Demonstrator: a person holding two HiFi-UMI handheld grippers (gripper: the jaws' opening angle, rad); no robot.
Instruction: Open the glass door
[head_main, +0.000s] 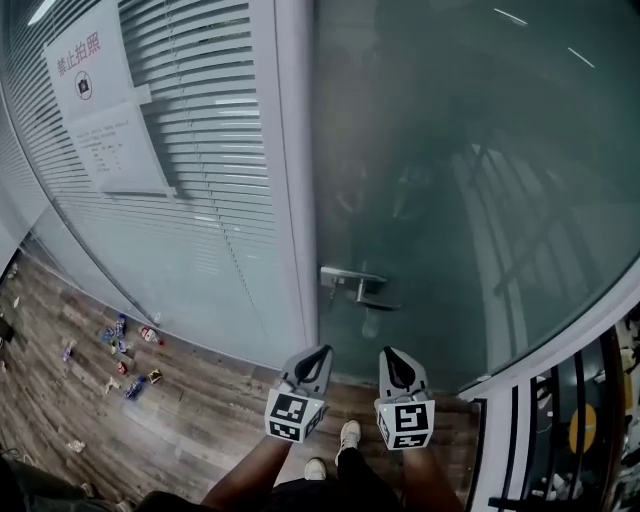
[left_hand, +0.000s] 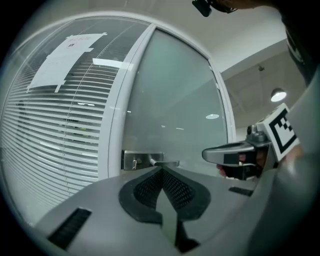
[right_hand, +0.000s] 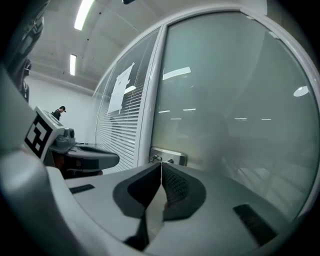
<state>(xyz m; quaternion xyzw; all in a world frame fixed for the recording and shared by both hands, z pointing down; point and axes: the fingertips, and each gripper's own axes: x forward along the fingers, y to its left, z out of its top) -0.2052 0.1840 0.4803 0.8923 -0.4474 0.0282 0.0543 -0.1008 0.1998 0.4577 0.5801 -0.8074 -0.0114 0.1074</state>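
Note:
A frosted glass door (head_main: 470, 190) stands shut ahead of me, with a metal lever handle (head_main: 362, 287) on a steel lock plate near its left edge. The handle (left_hand: 162, 162) shows just past my left jaws, and the lock plate (right_hand: 169, 157) just past my right jaws. My left gripper (head_main: 322, 353) and right gripper (head_main: 388, 355) are held side by side below the handle, a short way back from the glass, touching nothing. Both are shut with nothing between the jaws. Each gripper appears in the other's view: the right gripper (left_hand: 207, 155) and the left gripper (right_hand: 116, 160).
A white door frame post (head_main: 296, 170) stands left of the door, then a glass wall with blinds (head_main: 190, 190) and taped paper notices (head_main: 105, 110). Small litter (head_main: 125, 355) lies on the wood floor at the left. A dark railing (head_main: 560, 420) is at the right.

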